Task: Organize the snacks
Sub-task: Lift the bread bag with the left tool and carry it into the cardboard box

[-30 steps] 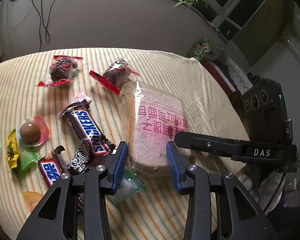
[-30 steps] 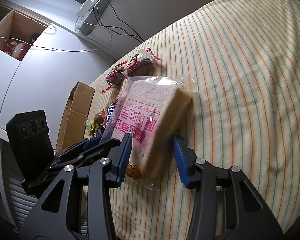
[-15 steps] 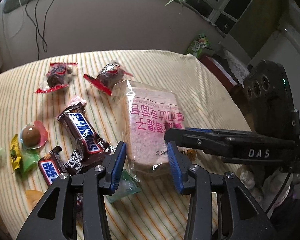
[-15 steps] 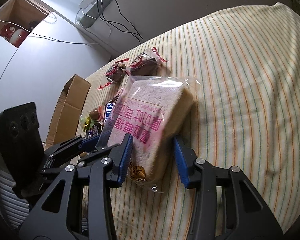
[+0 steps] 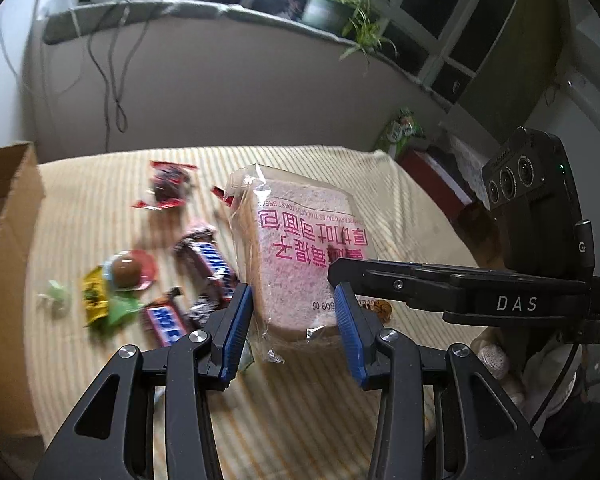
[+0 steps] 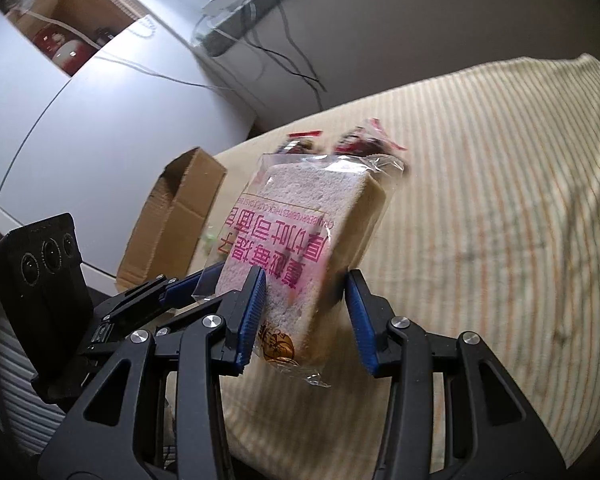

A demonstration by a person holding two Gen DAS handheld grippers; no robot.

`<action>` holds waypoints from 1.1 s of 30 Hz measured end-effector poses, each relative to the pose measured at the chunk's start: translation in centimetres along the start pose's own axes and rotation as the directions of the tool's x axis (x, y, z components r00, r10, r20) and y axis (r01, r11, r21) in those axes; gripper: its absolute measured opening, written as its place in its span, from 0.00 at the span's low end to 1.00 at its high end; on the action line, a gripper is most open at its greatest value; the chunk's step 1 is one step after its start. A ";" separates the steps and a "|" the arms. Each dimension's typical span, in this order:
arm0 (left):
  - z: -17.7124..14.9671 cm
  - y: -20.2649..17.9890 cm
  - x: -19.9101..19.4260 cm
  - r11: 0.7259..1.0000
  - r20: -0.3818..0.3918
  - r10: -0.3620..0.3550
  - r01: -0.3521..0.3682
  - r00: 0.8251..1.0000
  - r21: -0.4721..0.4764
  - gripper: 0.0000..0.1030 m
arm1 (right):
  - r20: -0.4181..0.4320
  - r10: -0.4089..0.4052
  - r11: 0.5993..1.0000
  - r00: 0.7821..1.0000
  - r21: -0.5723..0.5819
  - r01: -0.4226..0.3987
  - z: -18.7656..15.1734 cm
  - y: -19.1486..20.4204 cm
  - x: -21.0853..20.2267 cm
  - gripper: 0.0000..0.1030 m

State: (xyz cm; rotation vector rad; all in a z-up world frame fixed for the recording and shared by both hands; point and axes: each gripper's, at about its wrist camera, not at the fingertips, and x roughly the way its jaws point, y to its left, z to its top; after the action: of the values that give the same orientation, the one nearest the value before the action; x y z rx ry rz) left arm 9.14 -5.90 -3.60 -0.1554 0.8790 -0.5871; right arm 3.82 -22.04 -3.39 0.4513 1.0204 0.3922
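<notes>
The bagged bread was found lifted clear of the striped desk, its near end held between both sets of fingers. In the left wrist view, the left gripper was closed on the lower edge of the bag, one blue pad at each side of the slice. The right gripper was seen in its own view clamped on the same end; its left pad pressed the printed face, while contact at the right pad could not be confirmed. The far end of the bag was tilted upward. Loose snacks remained on the desk to the left: a Snickers bar, a red-wrapped sweet and a round chocolate. A cardboard box stood at the desk's left edge.
</notes>
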 end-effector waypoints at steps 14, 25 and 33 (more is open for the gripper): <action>-1.3 6.5 -8.3 0.989 0.135 0.116 -0.102 0.984 -0.106 0.39 | -0.054 0.070 0.982 0.996 -0.172 -0.078 1.3 10.8 4.4 0.43; -3.3 12.6 -13.5 0.955 0.186 0.233 -0.188 0.955 -0.230 0.39 | -0.147 0.115 0.947 0.982 -0.282 -0.153 1.7 19.1 10.9 0.43; -4.4 16.9 -14.8 0.922 0.175 0.292 -0.228 0.940 -0.314 0.39 | -0.217 0.120 0.926 0.969 -0.327 -0.188 1.7 22.5 15.6 0.43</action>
State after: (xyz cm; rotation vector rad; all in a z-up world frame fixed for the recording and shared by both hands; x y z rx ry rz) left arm 5.60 16.70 -2.48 -0.3558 0.7512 -0.1823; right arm 10.38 4.58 -1.90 0.1775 1.0803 0.7561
